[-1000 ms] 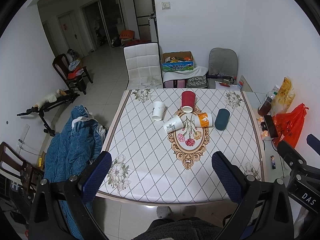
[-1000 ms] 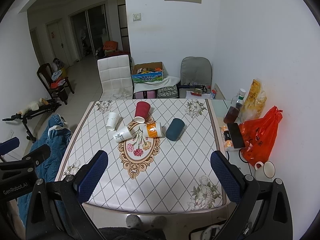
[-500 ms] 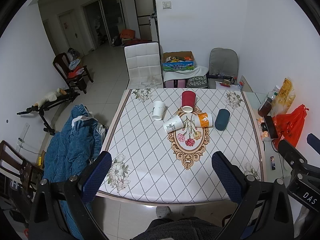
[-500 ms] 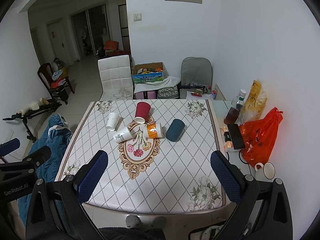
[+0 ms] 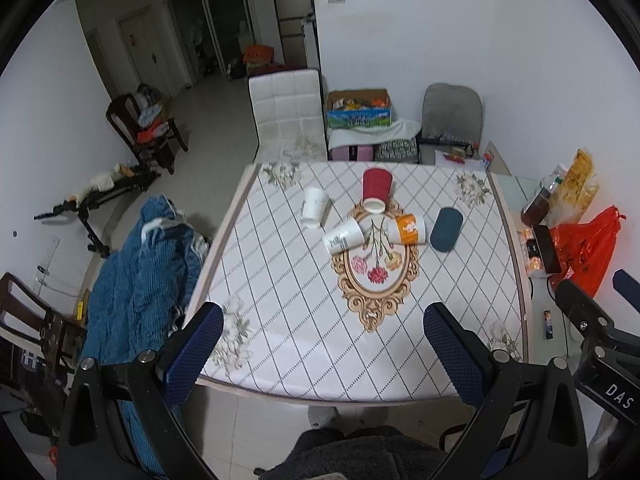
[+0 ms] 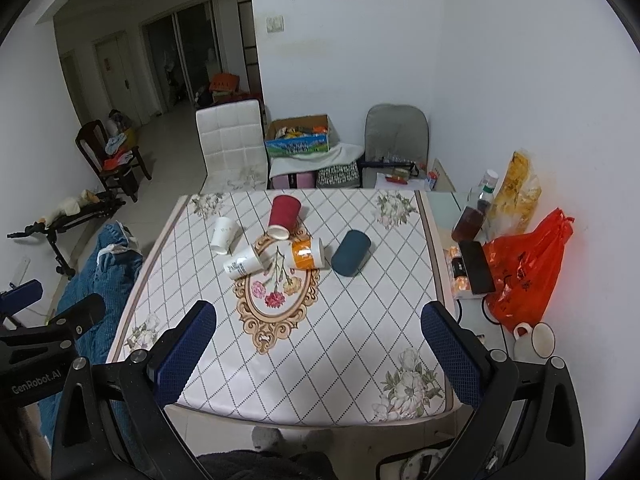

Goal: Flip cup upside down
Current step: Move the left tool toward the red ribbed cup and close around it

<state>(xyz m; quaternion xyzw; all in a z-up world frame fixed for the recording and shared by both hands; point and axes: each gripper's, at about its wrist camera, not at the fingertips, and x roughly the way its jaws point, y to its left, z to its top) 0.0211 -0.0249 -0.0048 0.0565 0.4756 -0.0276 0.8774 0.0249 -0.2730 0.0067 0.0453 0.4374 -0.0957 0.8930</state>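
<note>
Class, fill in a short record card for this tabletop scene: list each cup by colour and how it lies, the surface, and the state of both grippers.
surface: table with a diamond-pattern floral cloth
red cup: on its side, mouth toward the camera
plain white cup: on its side, at the left of the group
printed white cup: on its side
orange cup: on its side
dark teal cup: on its side, at the right of the group
left gripper: jaws open, empty, above the near table edge
right gripper: jaws open, empty
</note>
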